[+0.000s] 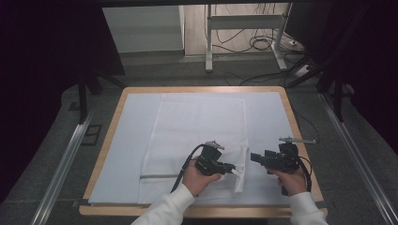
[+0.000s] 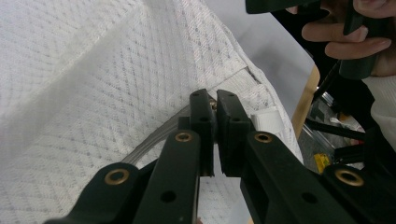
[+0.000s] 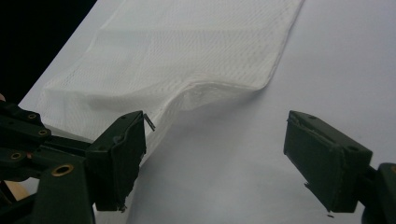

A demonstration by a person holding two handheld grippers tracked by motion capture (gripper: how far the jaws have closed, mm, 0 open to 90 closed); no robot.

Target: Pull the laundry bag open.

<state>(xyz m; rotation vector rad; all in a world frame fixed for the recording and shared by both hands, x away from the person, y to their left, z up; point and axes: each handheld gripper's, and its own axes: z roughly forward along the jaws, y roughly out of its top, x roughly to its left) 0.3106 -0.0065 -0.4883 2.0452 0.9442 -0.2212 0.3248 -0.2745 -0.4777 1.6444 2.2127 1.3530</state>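
The left gripper pinches the near edge of the white mesh bag, while the right gripper, jaws spread wide and empty, hovers just beside it.

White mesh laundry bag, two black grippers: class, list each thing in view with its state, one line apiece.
White mesh laundry bag: lying flat on the sheet, near right corner lifted and folded up.
Left gripper: shut on the bag's corner by the zip end.
Right gripper: open, nothing between the jaws, beside the bag's edge.
Pale sheet: spread flat over the wooden board.
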